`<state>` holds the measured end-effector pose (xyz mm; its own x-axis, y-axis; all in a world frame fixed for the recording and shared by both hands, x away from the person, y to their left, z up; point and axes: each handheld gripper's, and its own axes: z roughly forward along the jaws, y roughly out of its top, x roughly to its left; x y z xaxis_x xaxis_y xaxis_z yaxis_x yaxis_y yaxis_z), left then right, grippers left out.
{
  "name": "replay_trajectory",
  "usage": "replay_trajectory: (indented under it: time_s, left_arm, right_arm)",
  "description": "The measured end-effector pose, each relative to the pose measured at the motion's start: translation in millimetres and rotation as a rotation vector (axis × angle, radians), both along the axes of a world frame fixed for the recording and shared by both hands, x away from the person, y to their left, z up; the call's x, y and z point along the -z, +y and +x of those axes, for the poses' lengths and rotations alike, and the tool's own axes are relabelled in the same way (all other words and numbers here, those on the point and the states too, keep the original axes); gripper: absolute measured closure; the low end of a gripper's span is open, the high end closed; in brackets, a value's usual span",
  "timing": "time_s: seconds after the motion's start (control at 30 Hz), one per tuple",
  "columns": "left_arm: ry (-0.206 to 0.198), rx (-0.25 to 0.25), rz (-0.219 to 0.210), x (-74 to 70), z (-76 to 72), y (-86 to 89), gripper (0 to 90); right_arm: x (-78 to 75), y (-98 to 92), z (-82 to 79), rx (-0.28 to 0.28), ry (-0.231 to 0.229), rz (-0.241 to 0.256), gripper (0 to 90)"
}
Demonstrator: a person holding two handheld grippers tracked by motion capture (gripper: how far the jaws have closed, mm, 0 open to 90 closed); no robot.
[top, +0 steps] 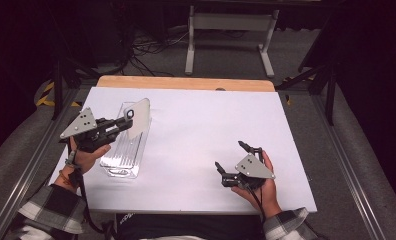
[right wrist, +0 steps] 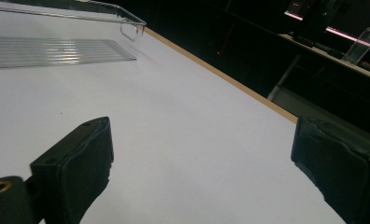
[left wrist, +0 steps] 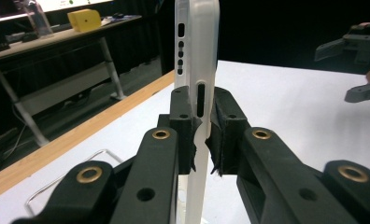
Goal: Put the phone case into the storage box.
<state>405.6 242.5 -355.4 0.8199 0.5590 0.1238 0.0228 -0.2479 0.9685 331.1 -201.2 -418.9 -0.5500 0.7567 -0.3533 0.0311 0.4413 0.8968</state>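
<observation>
A translucent white phone case [left wrist: 196, 56] is being held edge-on and upright between the closed jaws of the left gripper [left wrist: 202, 135], with port and speaker cut-outs showing along its narrow edge. It is being kept raised over the far end of a clear ribbed plastic tray [top: 122, 150], which is lying lengthwise at the table's left side.

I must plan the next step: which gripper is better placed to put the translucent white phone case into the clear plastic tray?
Left. The left gripper already clamps the translucent white phone case above the clear plastic tray; the right gripper is open, far away.
</observation>
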Motion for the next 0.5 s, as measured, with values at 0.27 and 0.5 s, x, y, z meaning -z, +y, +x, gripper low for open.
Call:
replay_trajectory:
  time_s: [0.27, 0.5]
  left_arm:
    - [0.01, -0.024, -0.004, 3.1, 5.0, 6.4, 81.3]
    - [0.026, -0.032, -0.002, 8.1, 12.0, 11.9, 81.2]
  right_arm:
    - [0.8, 1.1, 0.1, -0.002, 0.0, -0.001, 6.5]
    - [1.3, 1.9, 0.3, -0.007, 0.006, -0.006, 6.5]
